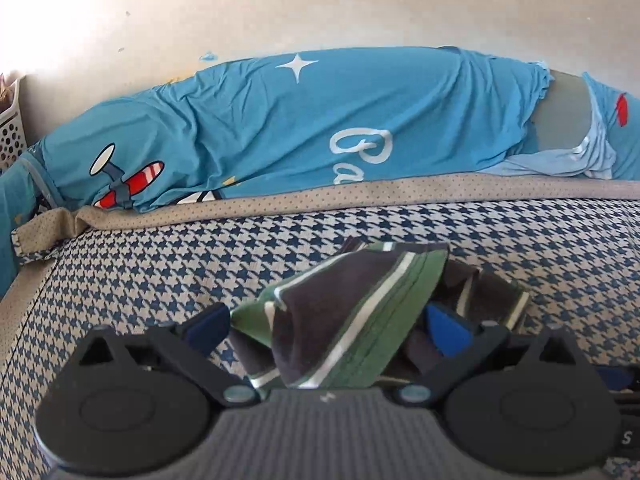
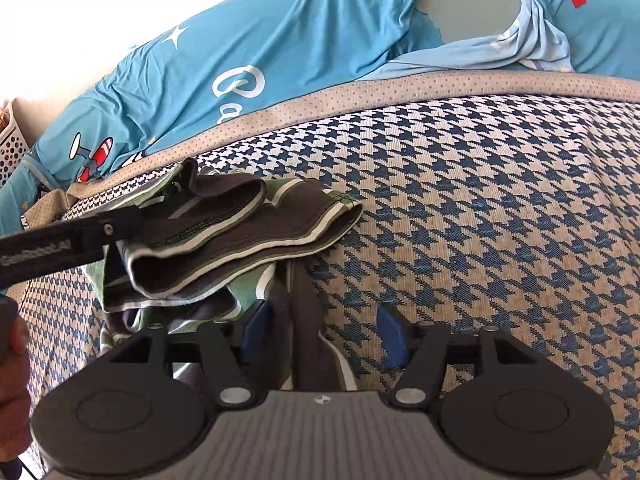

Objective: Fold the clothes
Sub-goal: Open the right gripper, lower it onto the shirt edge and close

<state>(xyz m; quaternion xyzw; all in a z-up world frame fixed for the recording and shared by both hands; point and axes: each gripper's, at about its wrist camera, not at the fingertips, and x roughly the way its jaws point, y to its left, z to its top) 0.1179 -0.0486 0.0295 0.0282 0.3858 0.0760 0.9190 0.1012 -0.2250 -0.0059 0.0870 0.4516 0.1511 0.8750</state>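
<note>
A dark grey and green striped garment (image 1: 352, 312) lies bunched on the houndstooth cover (image 1: 160, 272). My left gripper (image 1: 328, 320) is open, its blue pads (image 1: 208, 326) wide apart on either side of a raised fold of the garment. In the right wrist view the same garment (image 2: 224, 236) lies folded over itself at the left, and a dark strip of it runs down between my fingers. My right gripper (image 2: 324, 330) is open, with that strip next to its left pad (image 2: 256, 332). The left gripper's finger (image 2: 80, 240) reaches onto the garment's left side.
A blue quilt (image 1: 320, 120) with plane, star and lettering prints is heaped along the back against a pale wall. A grey dotted border (image 1: 360, 196) edges the cover. A white perforated basket (image 1: 10, 136) stands at the far left. A hand (image 2: 14, 344) shows at the left edge.
</note>
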